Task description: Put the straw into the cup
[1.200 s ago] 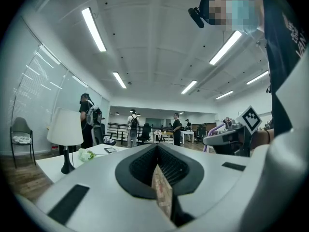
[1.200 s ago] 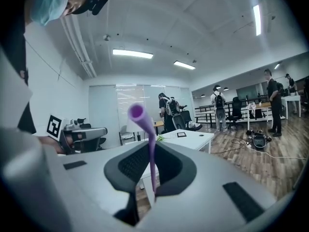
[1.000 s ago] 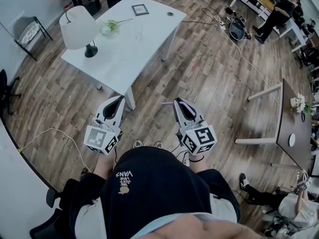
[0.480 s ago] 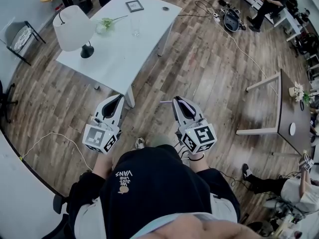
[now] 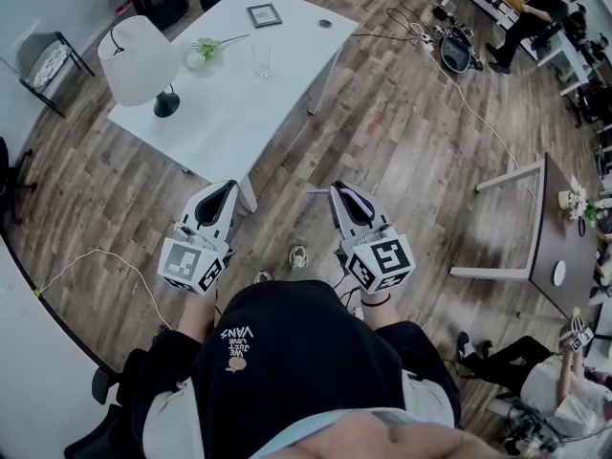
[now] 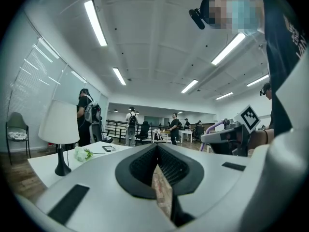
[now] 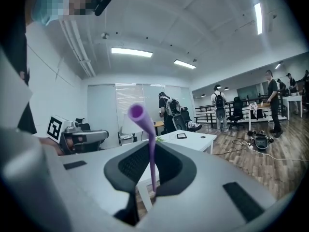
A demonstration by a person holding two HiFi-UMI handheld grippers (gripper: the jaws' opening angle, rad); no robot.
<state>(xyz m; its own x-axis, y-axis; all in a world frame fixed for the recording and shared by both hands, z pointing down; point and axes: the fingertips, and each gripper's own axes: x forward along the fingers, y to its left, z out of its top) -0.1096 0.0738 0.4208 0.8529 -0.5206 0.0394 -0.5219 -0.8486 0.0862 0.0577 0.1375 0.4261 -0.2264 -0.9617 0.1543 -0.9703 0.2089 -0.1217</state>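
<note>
A clear glass cup (image 5: 262,58) stands on the white table (image 5: 239,113), far ahead of both grippers. My right gripper (image 5: 337,189) is shut on a purple straw (image 5: 316,191), whose short end sticks out to the left of the jaws. In the right gripper view the straw (image 7: 150,144) rises from between the pads of that gripper (image 7: 153,178) with its bent open end up. My left gripper (image 5: 229,187) is held level beside it, over the floor near the table's front corner. Its jaws (image 6: 157,153) are shut with nothing in them.
On the table stand a white lamp (image 5: 139,60), a white flower (image 5: 204,51) and a small picture frame (image 5: 265,14). A dark table (image 5: 559,247) stands to the right. Cables (image 5: 459,94) run across the wooden floor. A chair (image 5: 57,60) is at the far left, and people stand at the room's edges.
The person has taken a step, so the feet and the table have shifted slightly in view. Both grippers keep their pose, and the straw stays gripped.
</note>
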